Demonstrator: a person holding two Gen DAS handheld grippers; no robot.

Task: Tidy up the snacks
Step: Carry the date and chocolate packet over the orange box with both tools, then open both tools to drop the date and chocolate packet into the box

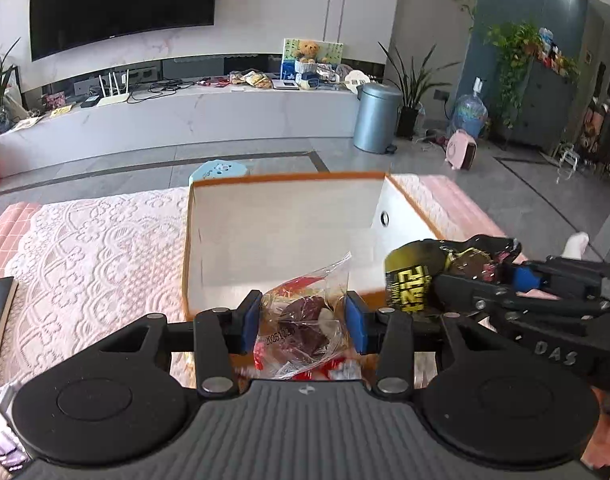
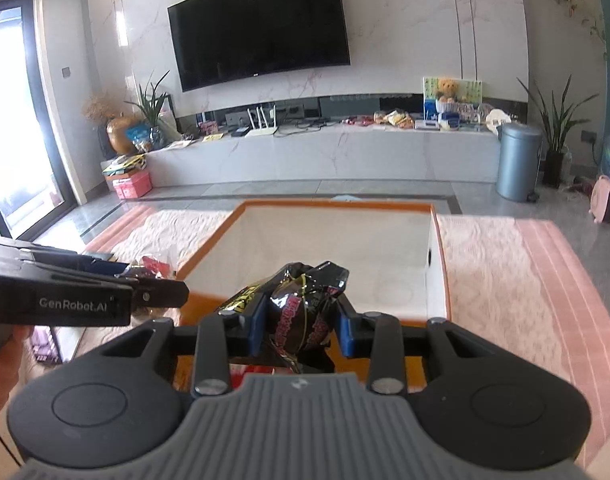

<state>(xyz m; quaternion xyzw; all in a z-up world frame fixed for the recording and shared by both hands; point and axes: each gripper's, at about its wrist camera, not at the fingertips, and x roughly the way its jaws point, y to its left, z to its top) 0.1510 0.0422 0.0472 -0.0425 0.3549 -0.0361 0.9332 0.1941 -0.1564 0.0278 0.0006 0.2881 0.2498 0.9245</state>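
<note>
Left tool [image 1: 303, 322] clenches a clear crinkly plastic snack packet [image 1: 305, 316]; right tool [image 2: 301, 326] grips a glossy black foil snack bag [image 2: 305, 308]. Both hang before the white orange-rimmed cardboard box [image 2: 337, 208]. These packets look light, soft and slippery, best pinched mid-body.

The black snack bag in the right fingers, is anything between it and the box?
Nothing. In the right wrist view the black snack bag hangs just before the orange-edged box, with only the box's near rim ahead.
</note>
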